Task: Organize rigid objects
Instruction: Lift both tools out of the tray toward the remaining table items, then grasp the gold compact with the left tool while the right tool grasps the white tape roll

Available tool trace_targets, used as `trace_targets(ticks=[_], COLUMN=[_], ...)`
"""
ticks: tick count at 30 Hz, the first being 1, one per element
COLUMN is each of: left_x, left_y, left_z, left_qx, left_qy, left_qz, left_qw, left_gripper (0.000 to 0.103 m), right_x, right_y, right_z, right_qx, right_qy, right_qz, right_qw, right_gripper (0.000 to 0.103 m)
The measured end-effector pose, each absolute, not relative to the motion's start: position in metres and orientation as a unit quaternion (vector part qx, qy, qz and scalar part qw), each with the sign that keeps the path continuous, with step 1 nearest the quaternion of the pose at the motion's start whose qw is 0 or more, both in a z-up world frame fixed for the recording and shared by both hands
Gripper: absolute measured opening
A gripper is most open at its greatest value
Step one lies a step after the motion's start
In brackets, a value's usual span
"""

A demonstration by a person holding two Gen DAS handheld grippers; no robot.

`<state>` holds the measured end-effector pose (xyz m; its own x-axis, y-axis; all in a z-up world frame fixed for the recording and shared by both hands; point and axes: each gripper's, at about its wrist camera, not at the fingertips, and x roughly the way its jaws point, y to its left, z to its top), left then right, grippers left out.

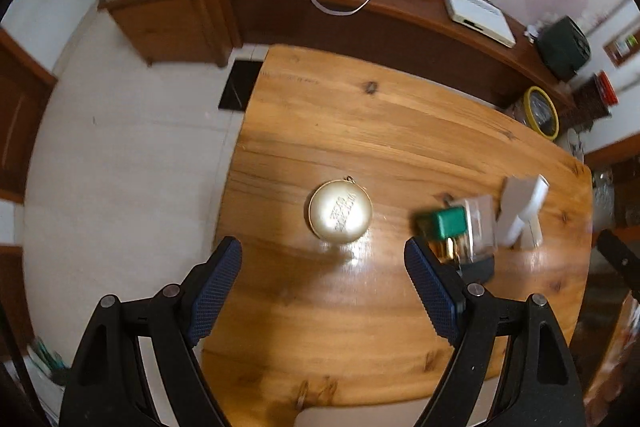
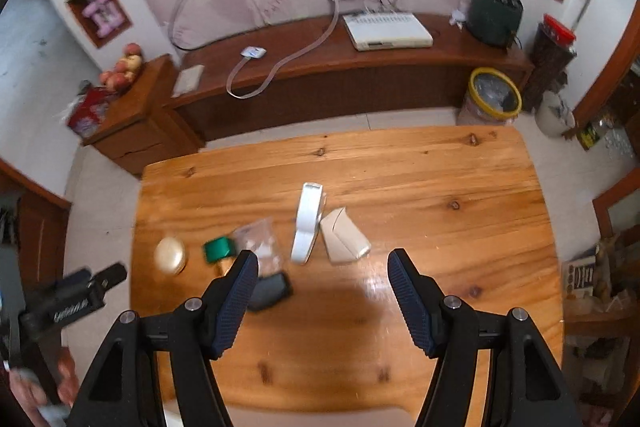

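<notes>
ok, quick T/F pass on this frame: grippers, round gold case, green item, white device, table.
1. Both grippers are open and empty. True: the left gripper and the right gripper hold nothing.
2. The round gold case lies flat on the wooden table. True.
3. The green box is stacked on the gold case. False: it lies beside it, apart.
4. The long white device sits on the floor. False: it lies on the table, next to a beige box.
5. The gold case lies at the far right of the group. False: in the right wrist view it lies leftmost.

yellow-rimmed bin [image 2: 495,95] | fruit [image 2: 122,67] | white box [image 2: 388,31] | cable [image 2: 276,67]
</notes>
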<state>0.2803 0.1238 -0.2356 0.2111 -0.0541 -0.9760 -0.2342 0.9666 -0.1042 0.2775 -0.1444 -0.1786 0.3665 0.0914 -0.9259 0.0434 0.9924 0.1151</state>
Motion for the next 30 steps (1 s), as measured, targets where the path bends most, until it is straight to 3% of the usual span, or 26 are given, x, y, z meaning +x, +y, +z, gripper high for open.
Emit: trace_targets(ticks=[16, 18, 23, 26, 30], left_x=[0.301, 0.303, 0.307, 0.306, 0.301], left_y=[0.117, 0.115, 0.112, 0.113, 0.112], left_z=[-0.300, -0.303, -0.306, -0.305, -0.302], left_qx=[-0.136, -0.134, -0.121, -0.118, -0.109], left_qy=[0.659, 0.662, 0.659, 0.655, 0.649], left_qz=[0.079, 0.080, 0.089, 0.095, 0.102], left_qw=[0.735, 0.733, 0.737, 0.741, 0.746], left_gripper=[0.085, 0.085, 0.086, 0.085, 0.071], right_x=[0.351, 0.354, 0.358, 0.359, 0.358], right_y=[-0.135, -0.130, -0.116, -0.111, -0.105], right_z=[-0.257, -0.261, -0.277, -0.286, -0.287], right_qx=[0.081, 0.070, 0.039, 0.019, 0.002], right_qy=[0.619, 0.620, 0.637, 0.647, 0.643], right_qz=[-0.015, -0.016, -0.015, -0.020, -0.012], right_qw=[0.781, 0.781, 0.770, 0.762, 0.766], right_gripper=[0.068, 0.064, 0.034, 0.023, 0.022])
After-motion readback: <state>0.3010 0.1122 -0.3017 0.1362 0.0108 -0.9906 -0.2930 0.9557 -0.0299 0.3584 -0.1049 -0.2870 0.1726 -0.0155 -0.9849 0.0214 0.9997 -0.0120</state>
